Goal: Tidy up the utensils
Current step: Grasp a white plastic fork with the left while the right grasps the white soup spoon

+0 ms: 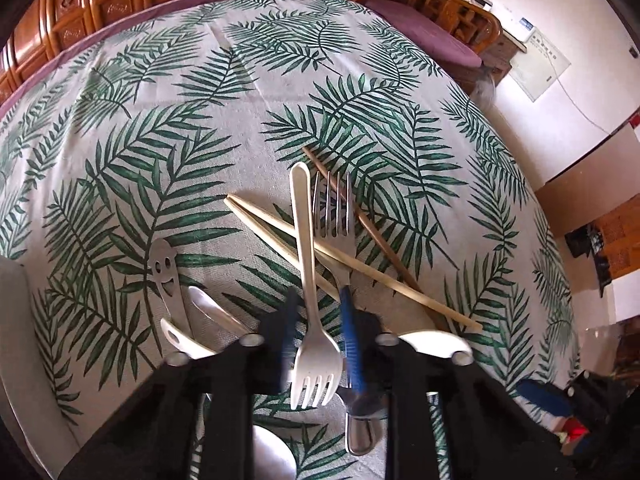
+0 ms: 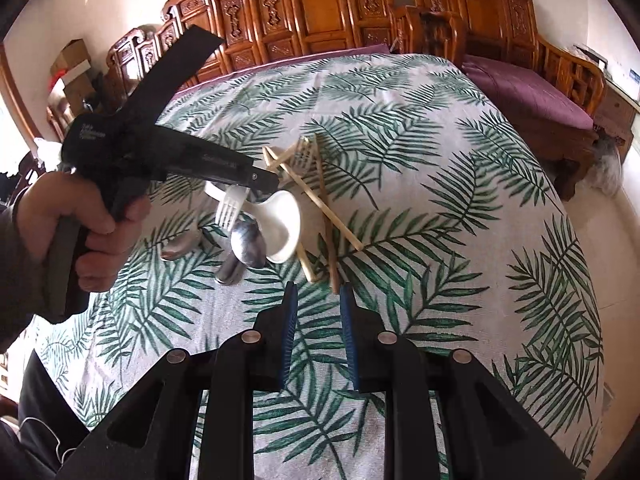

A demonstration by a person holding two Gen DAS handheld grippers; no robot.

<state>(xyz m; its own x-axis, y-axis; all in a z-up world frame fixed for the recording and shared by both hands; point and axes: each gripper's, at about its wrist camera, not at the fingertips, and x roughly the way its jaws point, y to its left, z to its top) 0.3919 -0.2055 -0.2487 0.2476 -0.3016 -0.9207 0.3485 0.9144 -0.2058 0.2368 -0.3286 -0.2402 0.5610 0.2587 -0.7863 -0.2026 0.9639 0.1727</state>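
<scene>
A heap of utensils lies on the palm-leaf tablecloth. My left gripper points steeply down over it. Its blue pads sit against the sides of a white plastic fork, whose handle runs away over two pale chopsticks and beside a metal fork. A brown chopstick lies behind. In the right wrist view the left gripper is held by a hand, the white fork hanging at its tip. My right gripper stands slightly open and empty, just short of the brown chopstick's end.
A white ceramic spoon and a metal spoon lie under the left gripper. A smiley-face metal handle and white spoon handles lie to the left. A pale container edge stands far left. Carved wooden benches ring the table.
</scene>
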